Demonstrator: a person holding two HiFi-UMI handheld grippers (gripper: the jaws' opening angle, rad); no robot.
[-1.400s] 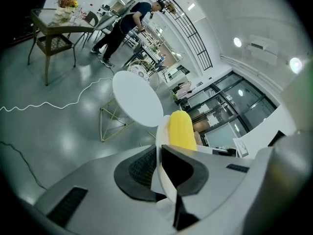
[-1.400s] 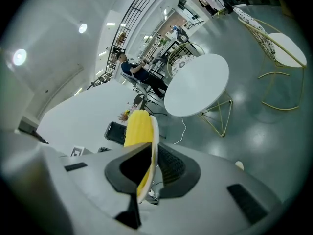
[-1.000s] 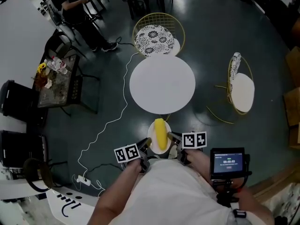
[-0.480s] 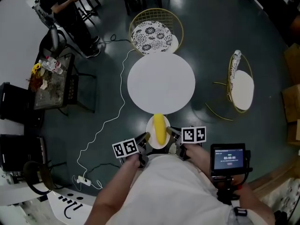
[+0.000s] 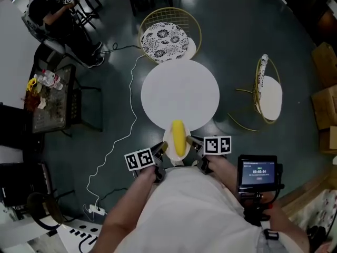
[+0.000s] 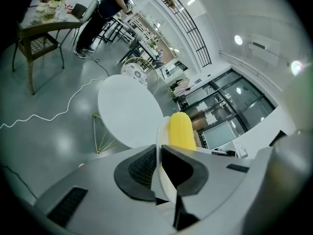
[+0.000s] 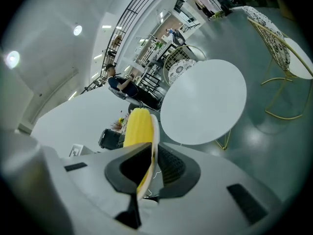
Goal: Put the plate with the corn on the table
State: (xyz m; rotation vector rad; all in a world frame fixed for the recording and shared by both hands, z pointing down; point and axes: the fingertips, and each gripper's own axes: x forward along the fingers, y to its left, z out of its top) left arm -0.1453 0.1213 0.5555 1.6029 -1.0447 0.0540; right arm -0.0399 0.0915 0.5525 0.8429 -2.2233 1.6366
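Two hand-held grippers carry the plate and corn at the desk's 6 o'clock rim.

Left hand-held gripper [image 6: 159,166] has its jaws closed down tight on the plate [image 5: 168,143], biting the rim at the plate's 9 o'clock. The right hand-held gripper [image 7: 146,168] is clamped the same way at 3 o'clock, so it's a two-sided pinch. The yellow corn [image 5: 178,137] lies lengthwise down the middle of the plate, pointing to 12. The plate is held up in the air, and from the head view its far edge just overlaps the 6 o'clock rim of the round white desk [image 5: 180,93]. Beyond the desk at 12 o'clock stands a wire chair [image 5: 166,38] with a patterned cushion. A second chair [image 5: 269,94] sits out at 3 o'clock, well apart.
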